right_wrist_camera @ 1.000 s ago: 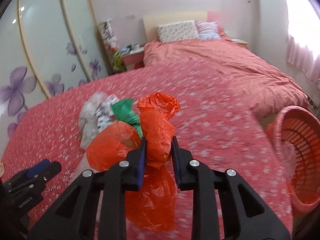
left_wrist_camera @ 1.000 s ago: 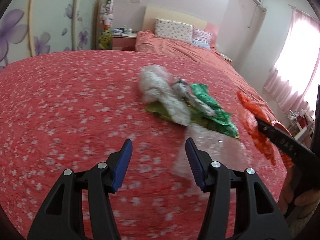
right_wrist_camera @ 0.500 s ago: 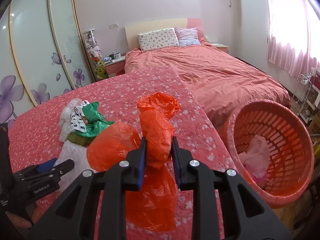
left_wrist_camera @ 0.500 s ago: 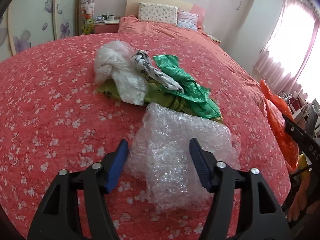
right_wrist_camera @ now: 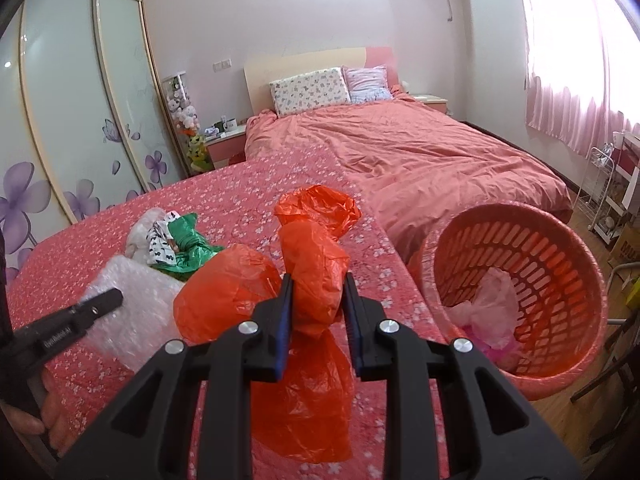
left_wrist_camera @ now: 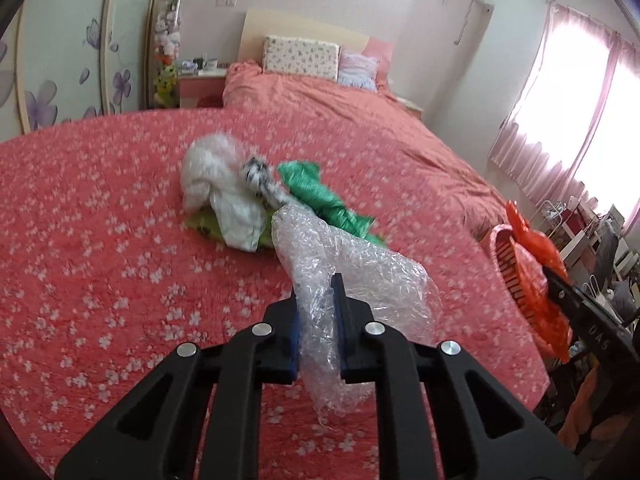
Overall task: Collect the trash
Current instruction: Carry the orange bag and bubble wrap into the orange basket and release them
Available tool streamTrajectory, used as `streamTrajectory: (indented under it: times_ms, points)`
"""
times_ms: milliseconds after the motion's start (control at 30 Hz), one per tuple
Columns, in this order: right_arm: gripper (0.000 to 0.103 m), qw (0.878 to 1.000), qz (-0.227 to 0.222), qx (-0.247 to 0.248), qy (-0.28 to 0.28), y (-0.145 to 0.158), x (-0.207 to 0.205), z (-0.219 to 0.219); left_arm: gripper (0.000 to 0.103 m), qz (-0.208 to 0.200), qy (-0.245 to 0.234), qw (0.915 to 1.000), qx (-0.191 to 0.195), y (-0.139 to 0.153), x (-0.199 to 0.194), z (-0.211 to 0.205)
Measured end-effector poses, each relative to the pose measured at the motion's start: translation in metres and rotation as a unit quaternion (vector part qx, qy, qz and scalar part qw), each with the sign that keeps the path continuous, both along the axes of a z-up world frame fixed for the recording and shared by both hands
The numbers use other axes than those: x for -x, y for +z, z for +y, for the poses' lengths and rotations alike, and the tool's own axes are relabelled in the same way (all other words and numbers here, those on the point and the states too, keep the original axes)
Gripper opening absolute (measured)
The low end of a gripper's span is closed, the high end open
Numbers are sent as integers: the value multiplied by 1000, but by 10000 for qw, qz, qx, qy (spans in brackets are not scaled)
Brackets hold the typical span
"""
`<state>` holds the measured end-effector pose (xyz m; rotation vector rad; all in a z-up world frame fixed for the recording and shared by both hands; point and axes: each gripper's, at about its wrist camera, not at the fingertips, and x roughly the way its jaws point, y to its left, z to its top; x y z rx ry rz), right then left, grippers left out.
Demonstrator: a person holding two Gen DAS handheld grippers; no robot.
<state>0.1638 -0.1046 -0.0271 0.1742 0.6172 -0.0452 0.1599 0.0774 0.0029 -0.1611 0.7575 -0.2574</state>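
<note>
Two loads were in hand at this moment. Your left gripper was closing, with its pads already pinching the bubble wrap just above the bed. Your right gripper clamped the orange plastic bag beside the orange basket, which stood on the floor against the bed and already contained a pink bag. To do this step well, you probably needed to firm up the left grip before carrying, since bubble wrap compresses and slips. The remaining pile of white, green and patterned scraps lay farther up the bed.
</note>
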Motion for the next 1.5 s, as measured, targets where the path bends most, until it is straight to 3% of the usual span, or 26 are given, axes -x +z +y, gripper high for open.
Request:
streamTrajectory:
  times_ms: [400,800,1500]
  points:
    - [24,9991,-340,80,-253,22,35,-26,13,-485,-137,9987,-35,31,-3,-41]
    - [24,9961,-508,97,-719,28,59,-68,13,-590,-553,9967,-77,28,-3,-94]
    - [25,9827,-537,16,-1773,5,79,-158,13,-694,-1452,9867,-218,19,-3,-201]
